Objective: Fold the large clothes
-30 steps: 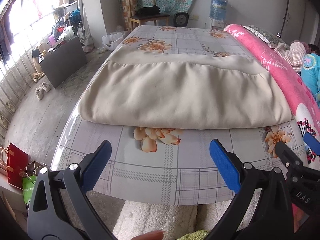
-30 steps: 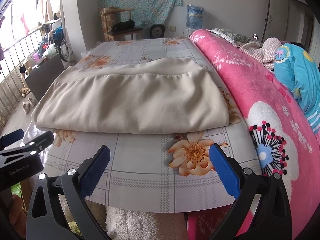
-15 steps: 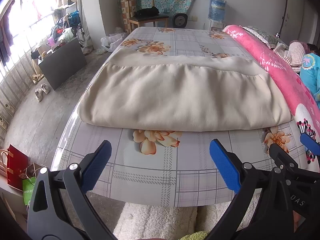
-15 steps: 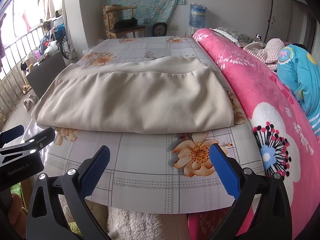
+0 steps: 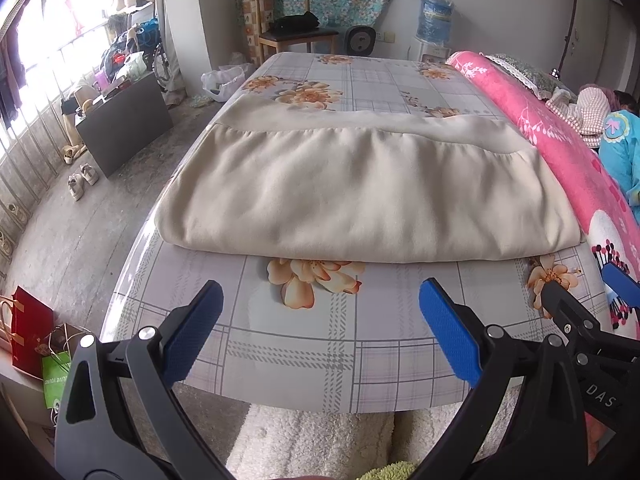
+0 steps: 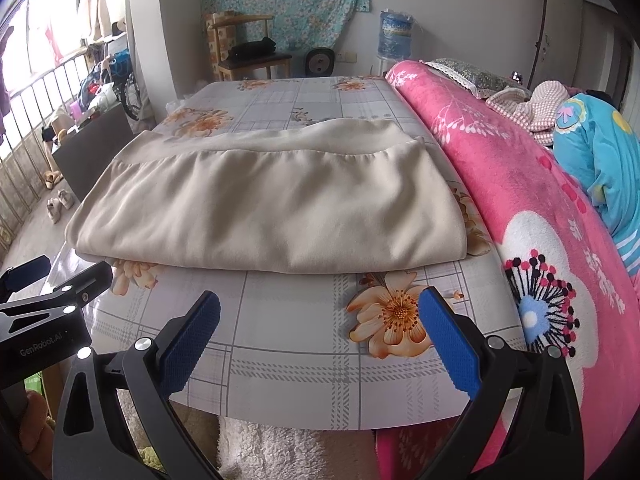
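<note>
Hovering side by side at table [image 5: 304,360] edge, L gripper [image 5: 320,328] & R gripper [image 6: 320,328] both released, short of folded cloth [image 5: 360,200].

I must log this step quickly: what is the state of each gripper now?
Left gripper: open, holding nothing, short of the beige garment.
Right gripper: open, holding nothing.

So the folded garment [image 5: 360,196] lies across the worktop [image 5: 320,344], blanket [image 5: 560,152] along its right edge, chair [image 5: 296,28] behind the far end, shoes [image 5: 82,180] on the floor left.
</note>
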The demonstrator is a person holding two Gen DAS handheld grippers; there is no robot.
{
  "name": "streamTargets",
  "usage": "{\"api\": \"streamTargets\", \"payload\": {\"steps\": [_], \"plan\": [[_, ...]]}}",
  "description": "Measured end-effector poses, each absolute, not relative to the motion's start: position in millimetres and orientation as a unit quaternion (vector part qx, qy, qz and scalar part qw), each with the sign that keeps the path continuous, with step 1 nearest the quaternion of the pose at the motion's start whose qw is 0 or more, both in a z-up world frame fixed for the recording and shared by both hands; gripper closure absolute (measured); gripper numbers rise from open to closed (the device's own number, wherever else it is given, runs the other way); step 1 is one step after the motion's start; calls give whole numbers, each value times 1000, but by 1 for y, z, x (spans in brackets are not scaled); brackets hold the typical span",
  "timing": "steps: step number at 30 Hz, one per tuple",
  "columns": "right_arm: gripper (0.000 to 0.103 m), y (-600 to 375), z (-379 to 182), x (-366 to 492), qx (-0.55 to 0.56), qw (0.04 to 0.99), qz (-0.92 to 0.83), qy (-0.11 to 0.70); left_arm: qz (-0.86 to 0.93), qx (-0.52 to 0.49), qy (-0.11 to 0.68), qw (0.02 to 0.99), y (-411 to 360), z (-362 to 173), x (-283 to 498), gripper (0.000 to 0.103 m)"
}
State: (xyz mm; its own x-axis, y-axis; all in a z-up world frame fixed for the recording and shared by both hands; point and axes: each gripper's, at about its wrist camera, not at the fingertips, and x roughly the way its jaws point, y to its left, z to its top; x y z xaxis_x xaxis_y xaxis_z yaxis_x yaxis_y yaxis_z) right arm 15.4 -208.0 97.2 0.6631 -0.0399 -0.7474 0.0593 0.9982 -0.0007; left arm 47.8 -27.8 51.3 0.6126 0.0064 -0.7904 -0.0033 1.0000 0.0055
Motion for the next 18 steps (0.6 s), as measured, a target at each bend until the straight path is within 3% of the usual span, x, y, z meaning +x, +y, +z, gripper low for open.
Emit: {"api": "streamTargets", "payload": {"steps": [18], "plan": [[6,-206,102,15,11,913,-31,408,0,6,446,895,-25,50,47,8]]}}
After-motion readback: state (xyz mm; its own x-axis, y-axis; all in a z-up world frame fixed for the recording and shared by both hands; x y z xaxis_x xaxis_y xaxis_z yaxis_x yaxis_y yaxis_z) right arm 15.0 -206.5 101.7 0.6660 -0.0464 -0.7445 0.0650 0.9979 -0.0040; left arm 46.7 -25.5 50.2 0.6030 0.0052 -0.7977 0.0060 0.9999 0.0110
